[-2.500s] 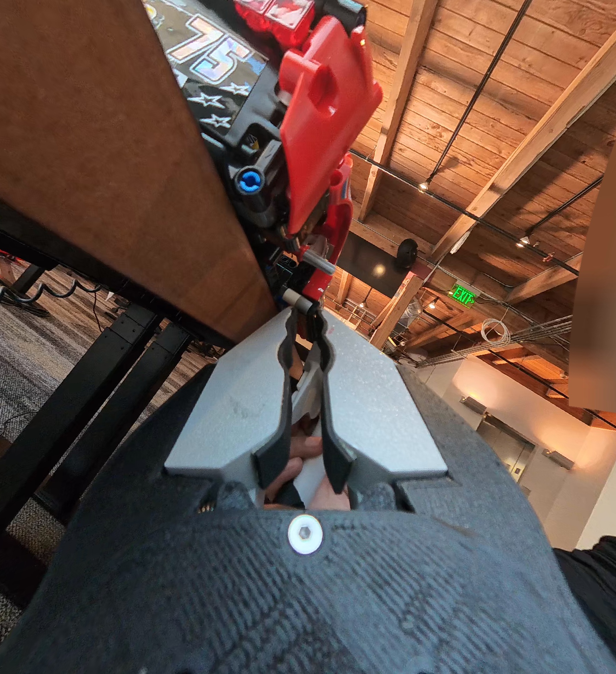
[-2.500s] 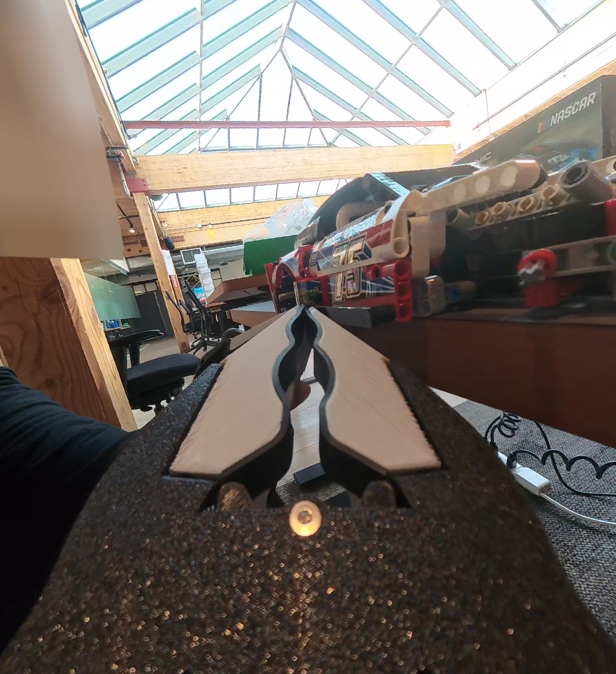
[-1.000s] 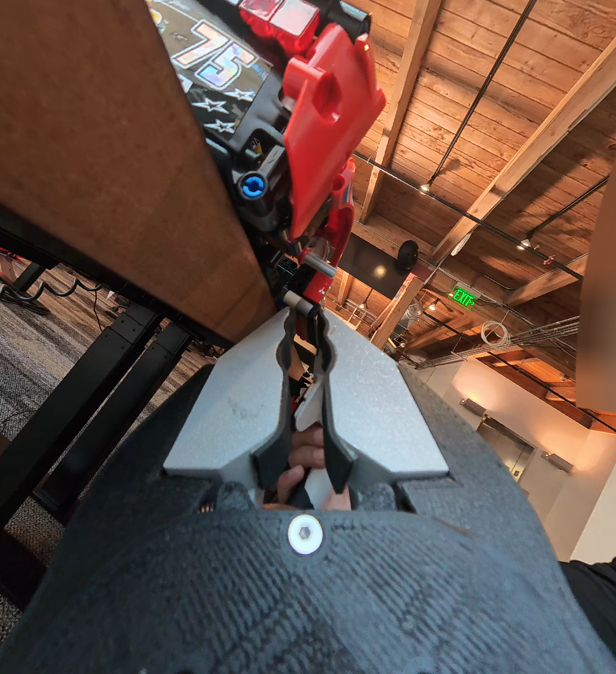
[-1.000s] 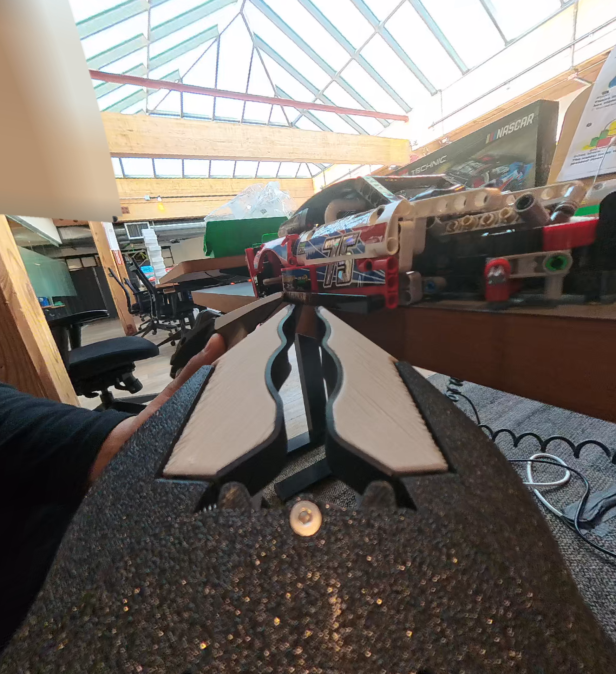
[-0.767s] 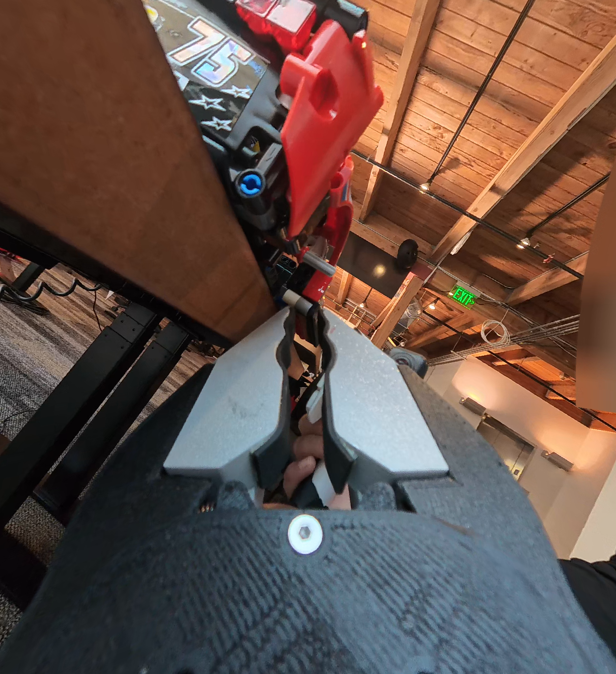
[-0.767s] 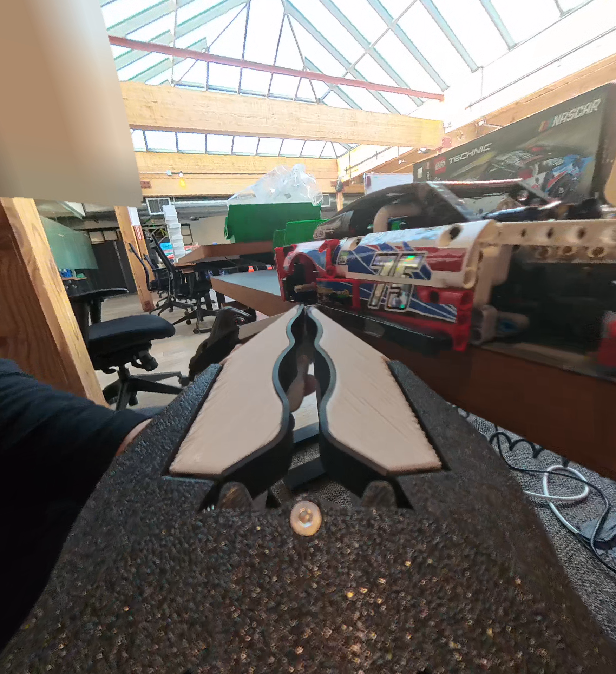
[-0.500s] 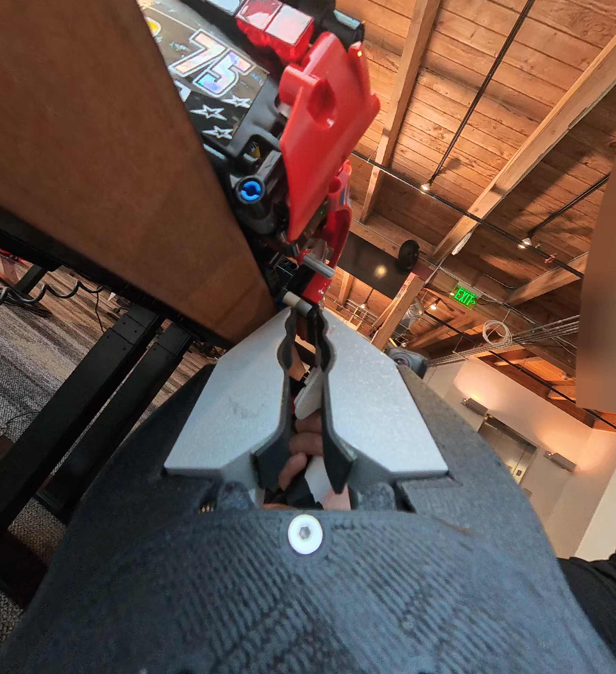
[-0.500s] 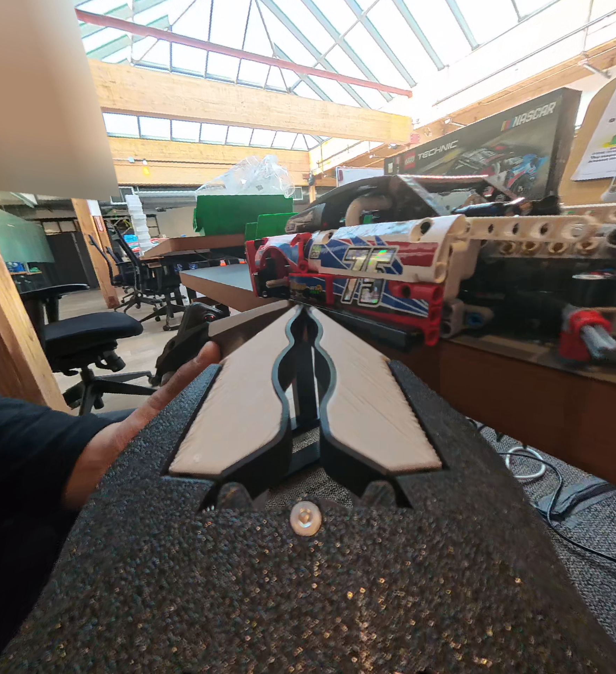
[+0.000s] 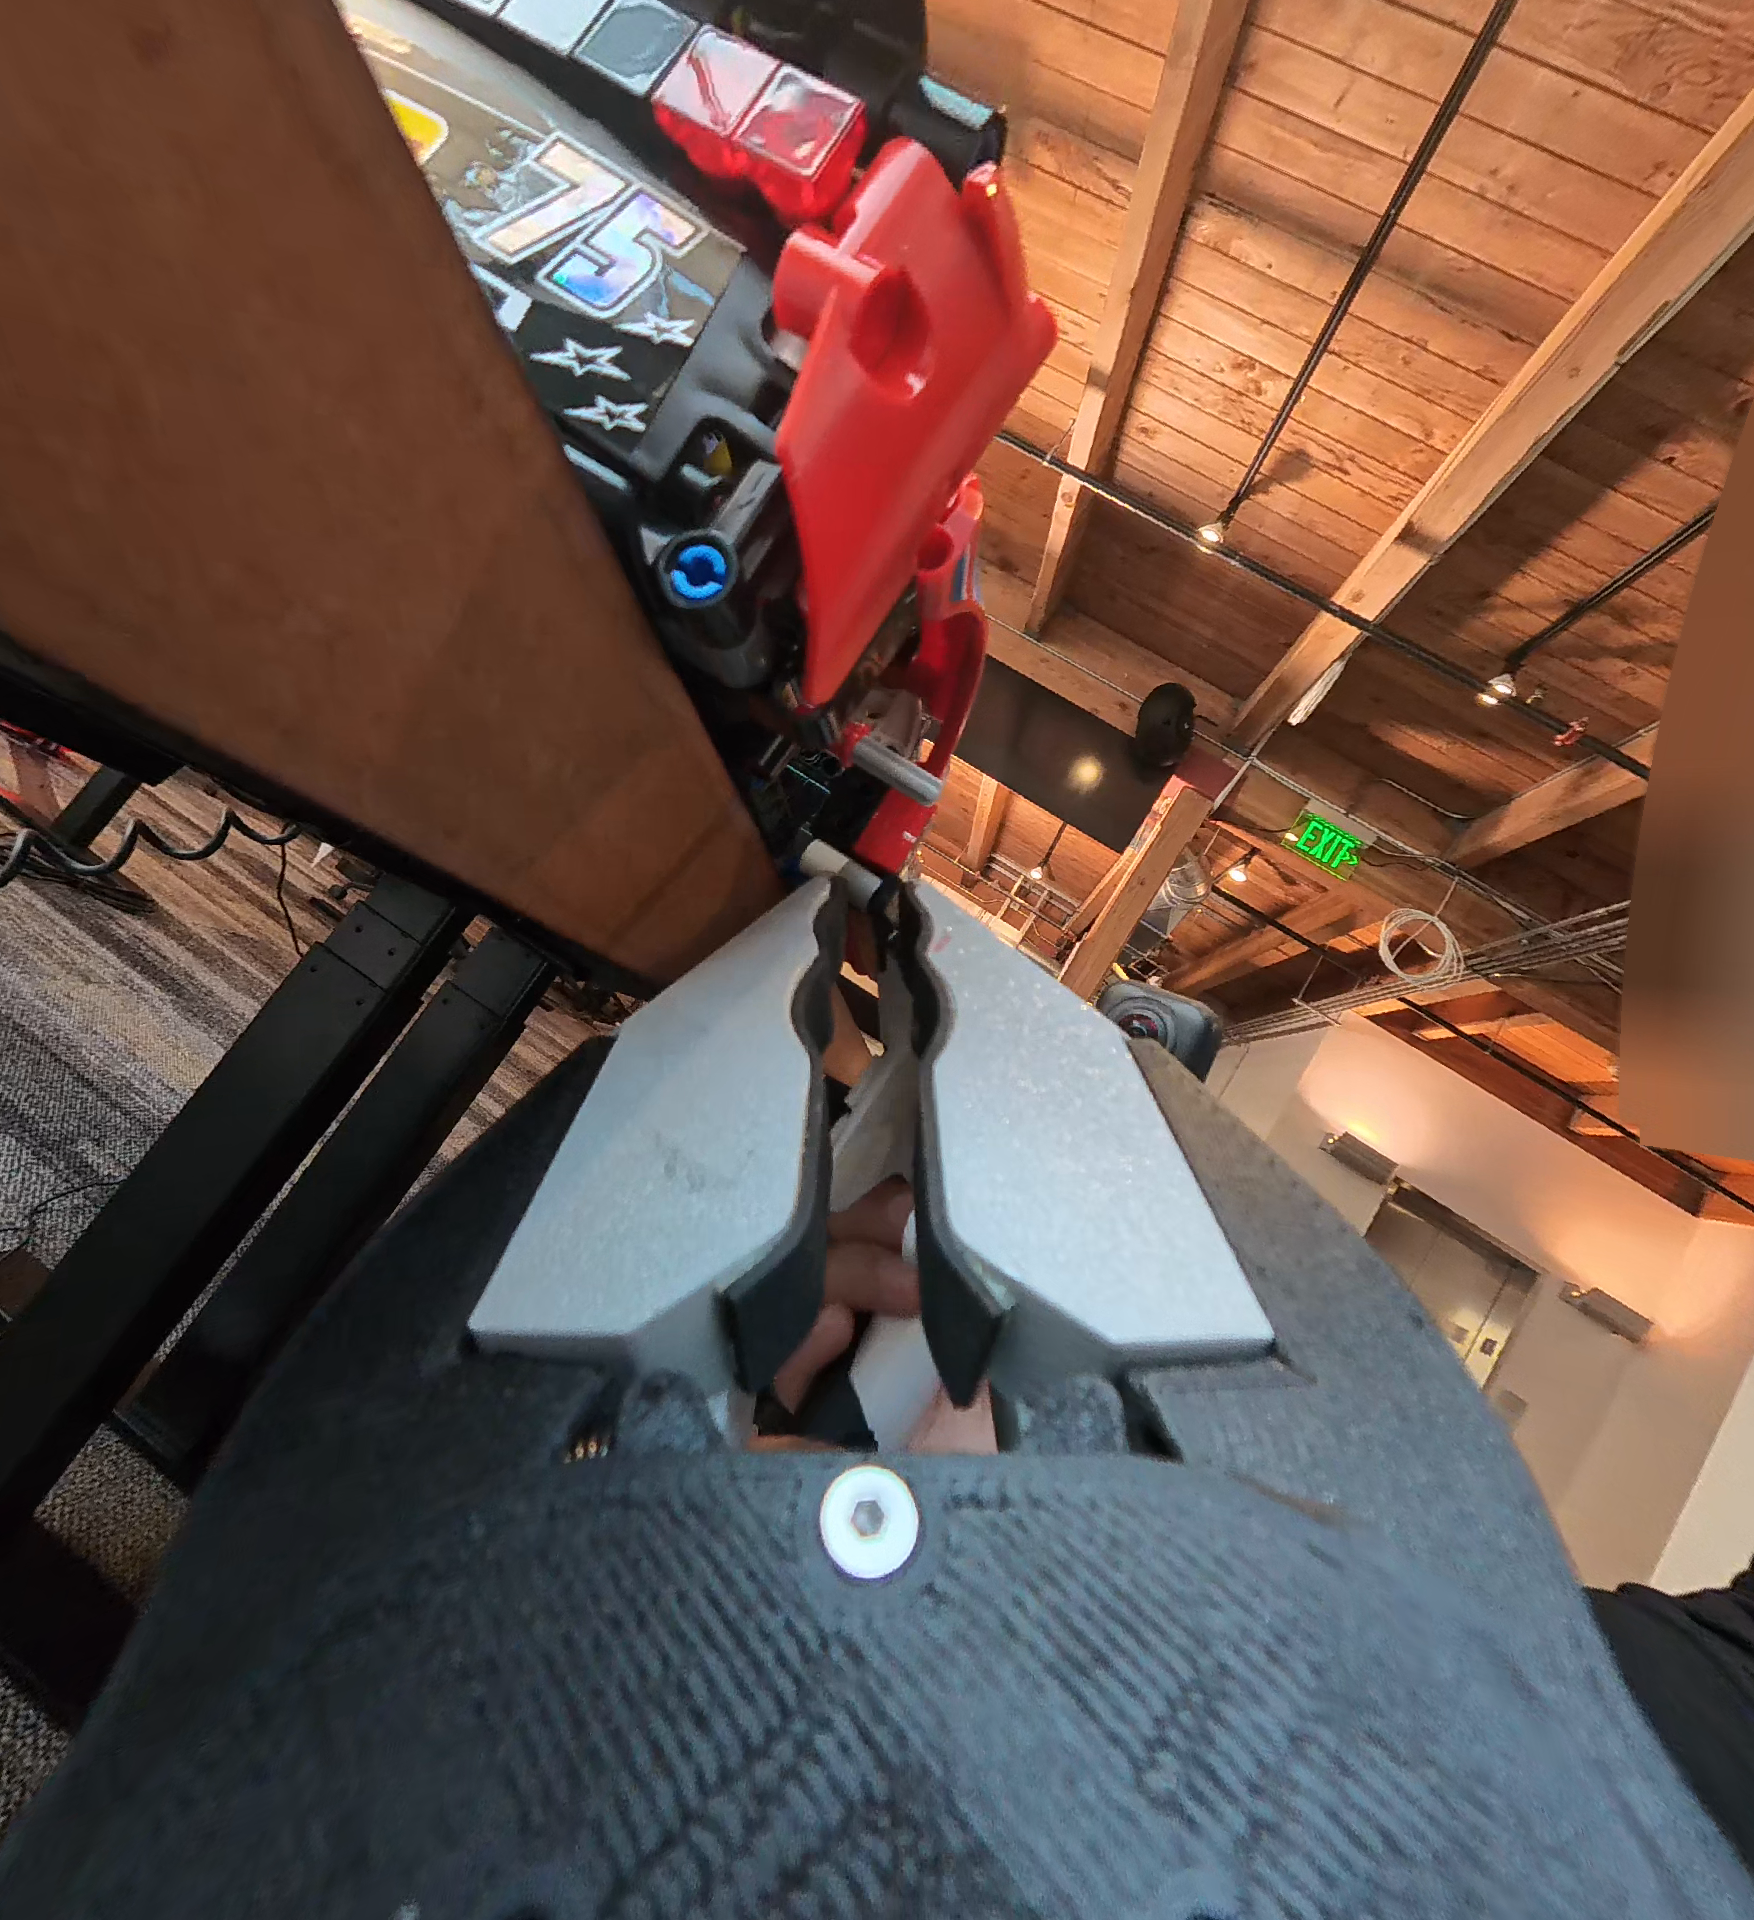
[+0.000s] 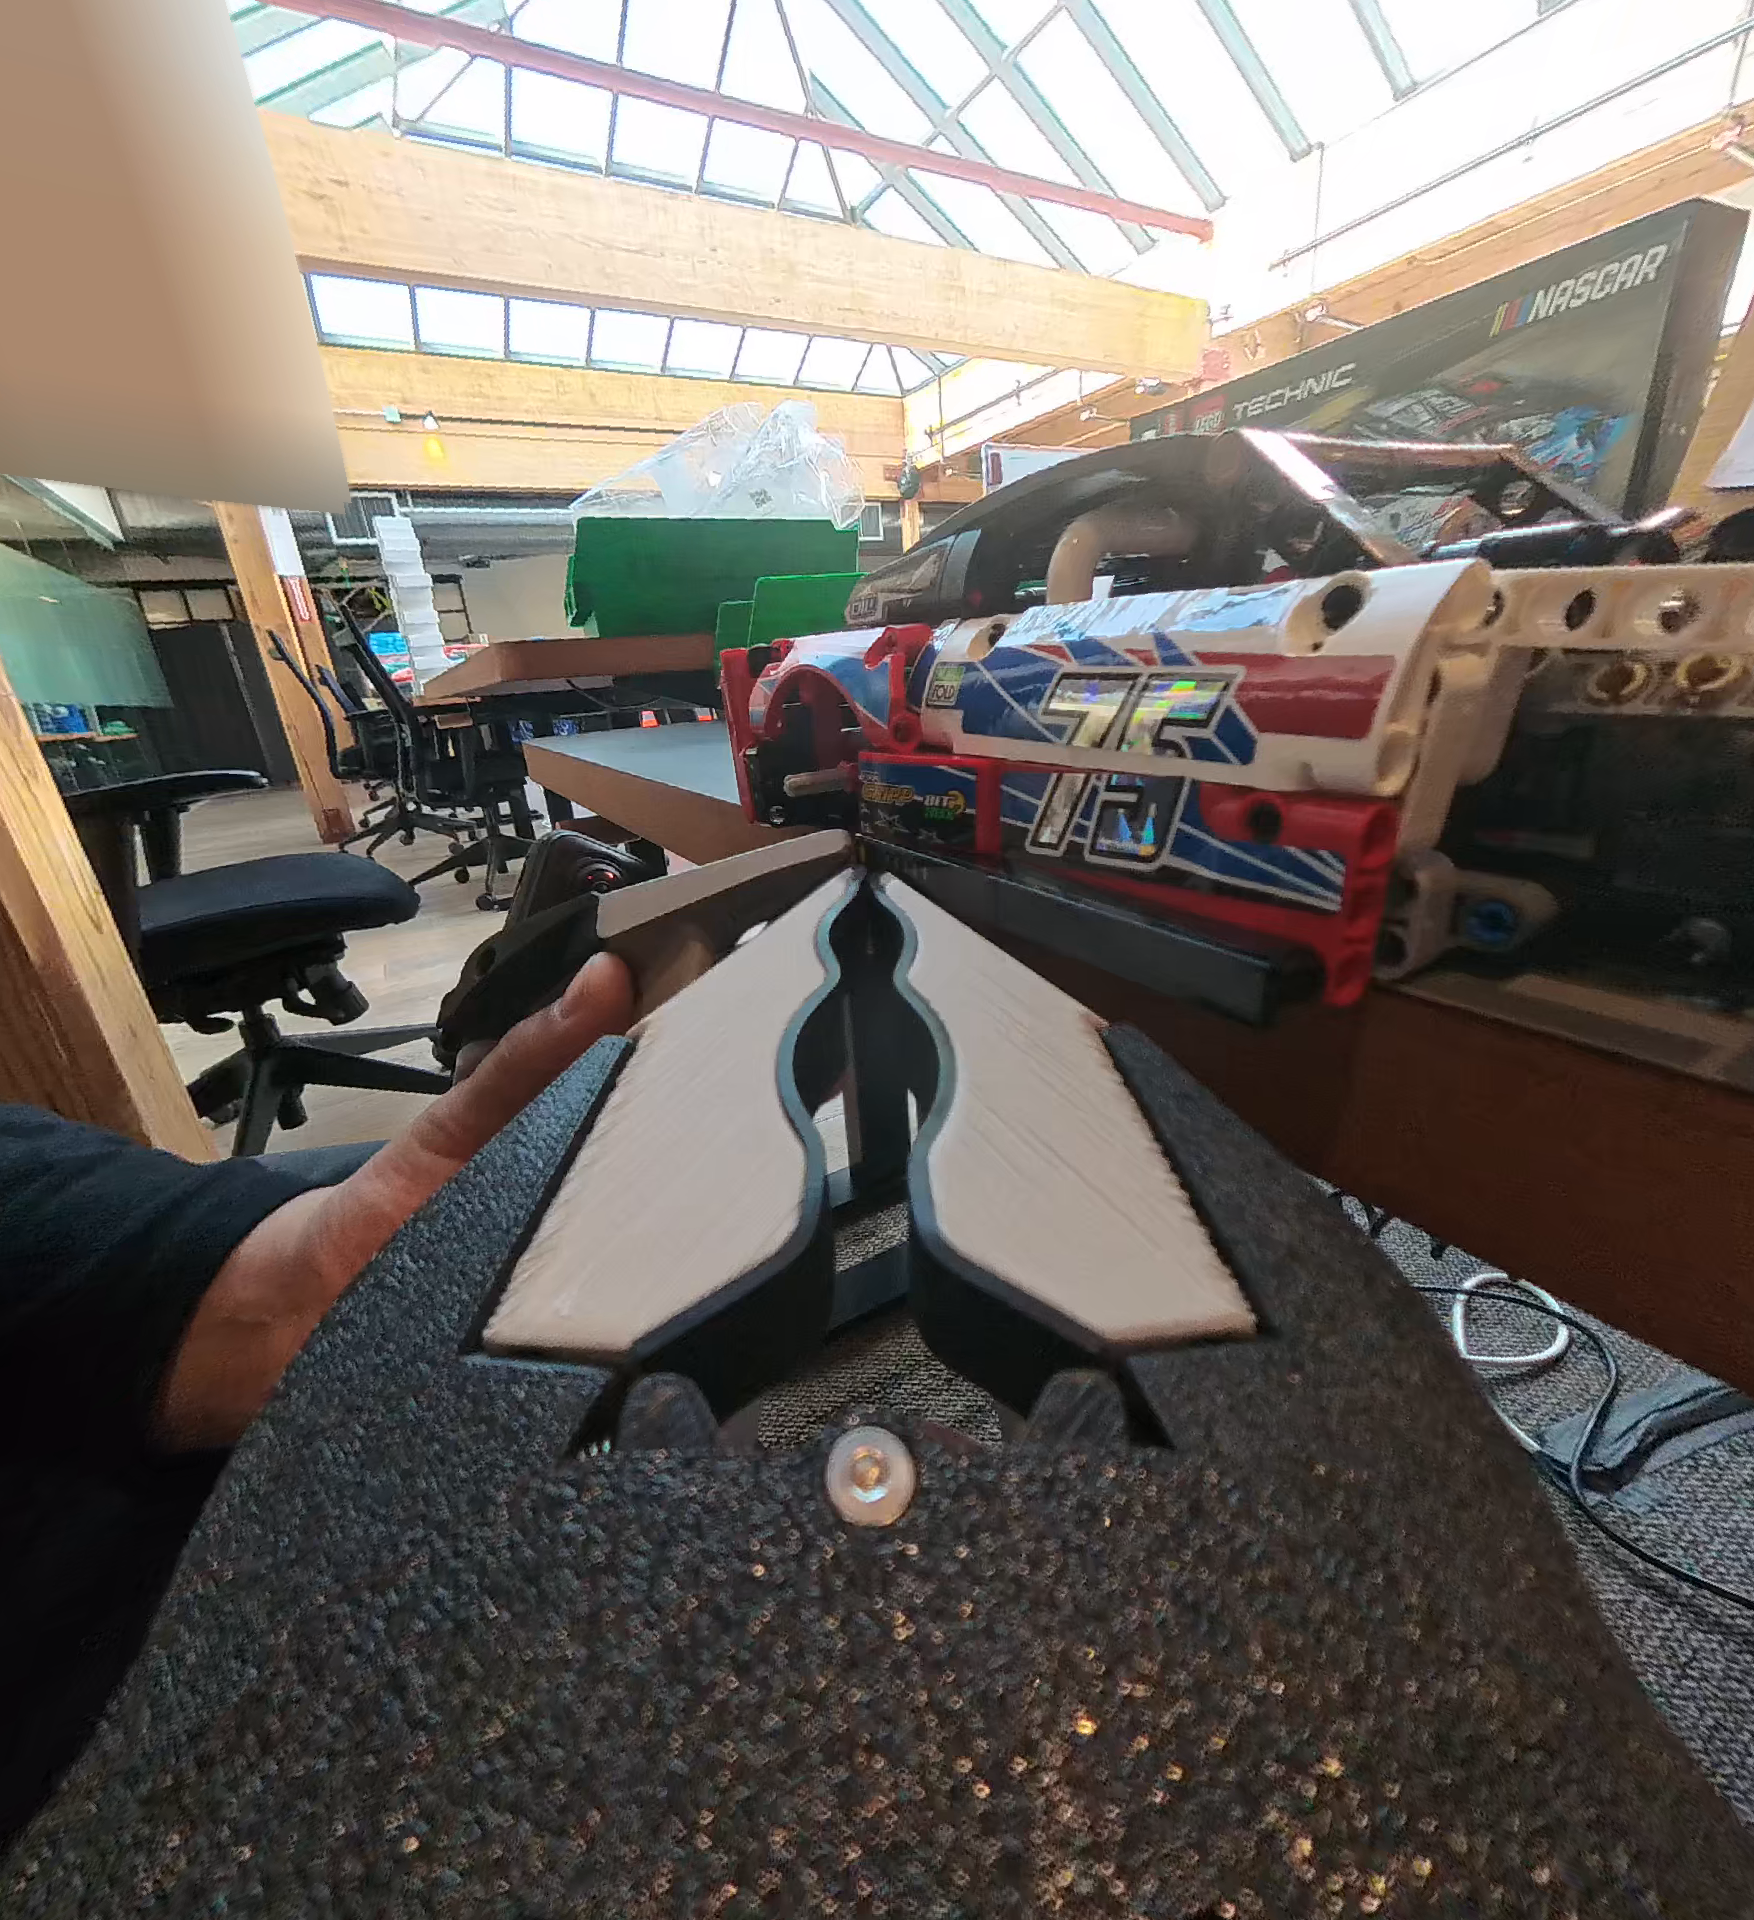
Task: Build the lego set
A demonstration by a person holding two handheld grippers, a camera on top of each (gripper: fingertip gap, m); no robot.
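The lego race car (image 10: 1112,748), white, red and blue with number stickers, sits at the edge of the wooden table (image 10: 1579,1164). In the left wrist view its red rear panel (image 9: 894,416) hangs over the table edge (image 9: 229,416). My left gripper (image 9: 865,896) is nearly closed, with the end of a short grey axle (image 9: 831,862) at the car's lower edge between its tips. It also shows in the right wrist view (image 10: 727,883), held by a hand (image 10: 499,1081). My right gripper (image 10: 862,883) is shut and empty, just below the car's black sill.
The set's dark box (image 10: 1424,384) stands behind the car. Green bins (image 10: 707,571) and office chairs (image 10: 260,914) are farther off on the left. Cables (image 10: 1507,1340) lie on the carpet. Black table legs (image 9: 229,1143) stand at the left. Only a small space, under 4 cm, lies between the two pairs of fingers.
My right gripper has swung about and moved closer to the car's front end. My left gripper has stayed at the grey axle with only small shifts.
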